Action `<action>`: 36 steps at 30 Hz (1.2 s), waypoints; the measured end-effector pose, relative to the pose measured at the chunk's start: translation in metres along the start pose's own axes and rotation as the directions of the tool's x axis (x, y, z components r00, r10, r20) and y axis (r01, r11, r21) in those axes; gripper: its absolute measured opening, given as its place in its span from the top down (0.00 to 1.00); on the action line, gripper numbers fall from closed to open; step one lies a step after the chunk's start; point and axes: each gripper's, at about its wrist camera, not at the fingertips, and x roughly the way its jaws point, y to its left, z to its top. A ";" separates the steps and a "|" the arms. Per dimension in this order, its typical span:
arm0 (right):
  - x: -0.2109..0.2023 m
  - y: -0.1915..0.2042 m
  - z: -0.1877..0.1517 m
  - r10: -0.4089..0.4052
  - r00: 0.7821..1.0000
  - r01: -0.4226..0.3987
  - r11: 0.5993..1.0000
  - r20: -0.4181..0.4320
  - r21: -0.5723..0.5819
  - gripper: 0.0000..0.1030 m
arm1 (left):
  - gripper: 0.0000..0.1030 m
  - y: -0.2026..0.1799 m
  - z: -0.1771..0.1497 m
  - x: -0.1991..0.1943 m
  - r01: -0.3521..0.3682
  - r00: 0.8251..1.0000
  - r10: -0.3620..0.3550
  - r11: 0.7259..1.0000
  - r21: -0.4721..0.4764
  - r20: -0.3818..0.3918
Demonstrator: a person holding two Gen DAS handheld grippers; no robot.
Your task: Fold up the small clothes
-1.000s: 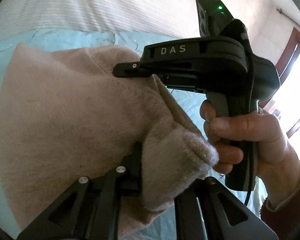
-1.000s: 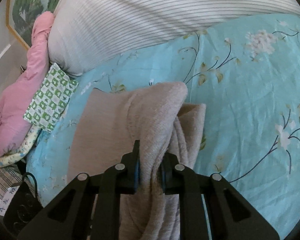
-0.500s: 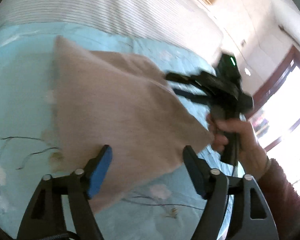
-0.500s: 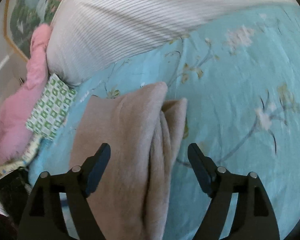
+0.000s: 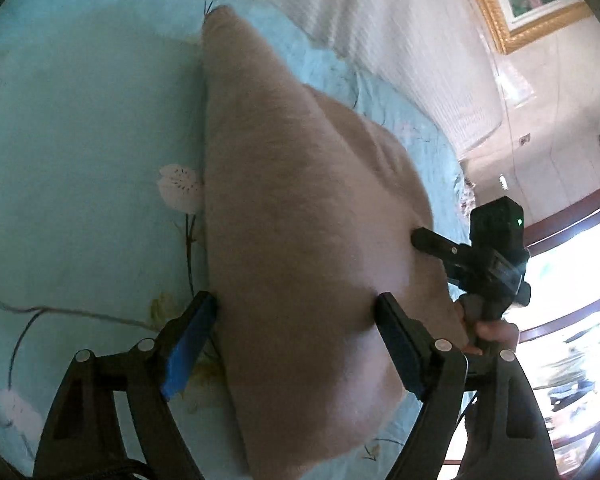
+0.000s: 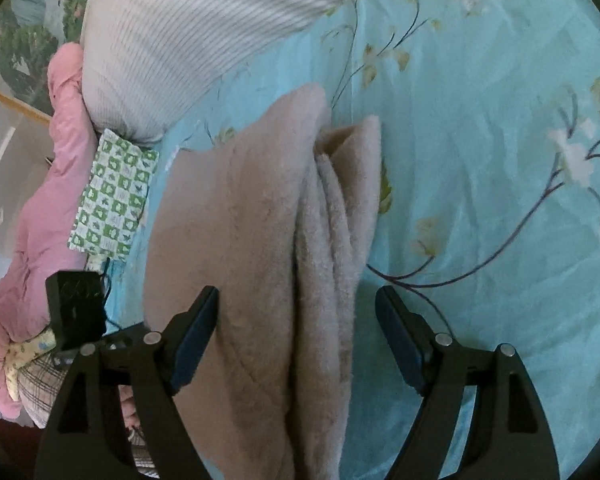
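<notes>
A beige fleece garment [image 5: 300, 216] lies folded on the light blue flowered bedsheet [image 5: 79, 120]. My left gripper [image 5: 295, 320] is open, its fingers straddling the garment's near end without gripping it. In the right wrist view the same garment [image 6: 259, 240] shows as a folded stack with layered edges on its right side. My right gripper [image 6: 297, 316] is open above it, holding nothing. The right gripper also shows in the left wrist view [image 5: 476, 256], at the garment's right edge, held by a hand.
A white striped pillow [image 6: 203, 24] lies at the head of the bed. A pink quilt [image 6: 31, 208] and a green patterned cloth [image 6: 113, 196] sit to the left. The bedsheet [image 6: 500, 160] stretches right. A window [image 5: 572, 280] is at the far right.
Both grippers were shut on the garment a second ago. They opened and let it go, and it now lies folded on the sheet. Both grippers have pulled back slightly.
</notes>
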 end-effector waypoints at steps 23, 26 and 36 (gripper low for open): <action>0.023 0.127 -0.071 0.249 0.968 -0.247 0.967 0.040 -0.054 0.65 | 0.52 0.038 -0.056 -0.146 -0.029 0.991 0.009 0.988 0.149 0.135; 0.051 0.150 -0.087 0.270 0.963 -0.269 0.961 -0.001 -0.064 0.65 | 0.52 0.062 -0.076 -0.170 -0.057 0.988 0.039 0.991 0.118 0.147; 0.085 0.168 -0.109 0.155 0.986 -0.159 0.986 -0.063 -0.050 0.51 | 0.41 0.116 -0.103 -0.166 -0.033 0.992 0.033 0.999 -0.006 0.125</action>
